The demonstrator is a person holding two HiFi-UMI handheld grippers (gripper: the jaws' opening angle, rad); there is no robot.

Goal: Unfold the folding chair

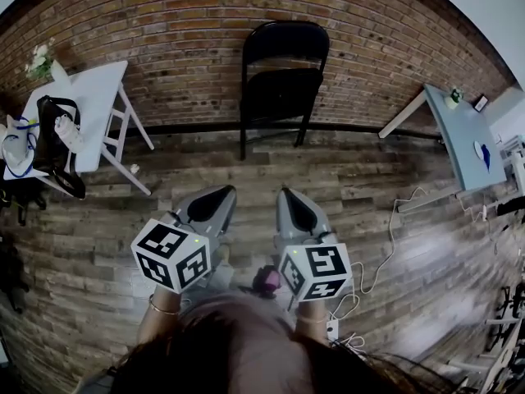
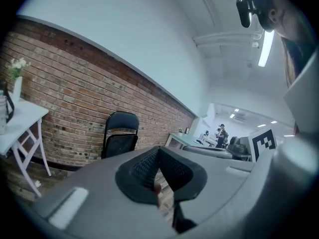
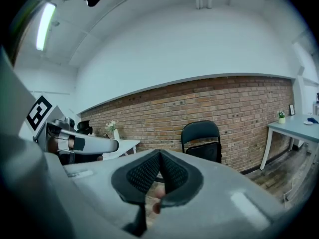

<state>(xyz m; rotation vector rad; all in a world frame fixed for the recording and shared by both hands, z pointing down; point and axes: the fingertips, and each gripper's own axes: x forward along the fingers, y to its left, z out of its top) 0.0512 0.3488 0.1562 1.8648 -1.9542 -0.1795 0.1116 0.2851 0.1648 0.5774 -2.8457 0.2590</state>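
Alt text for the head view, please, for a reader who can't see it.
A folded black chair leans against a brick wall across the wooden floor. The left gripper and right gripper point toward it side by side, shut and empty. A white table stands left, a grey table right.

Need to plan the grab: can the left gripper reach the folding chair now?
Probably not yet: the folding chair stands by the brick wall, across bare floor from the left gripper. Nothing blocks the way.

The folding chair (image 1: pixel 284 89) stands against the wall (image 1: pixel 180 39) between left table (image 1: pixel 94 89) and right table (image 1: pixel 455 134).
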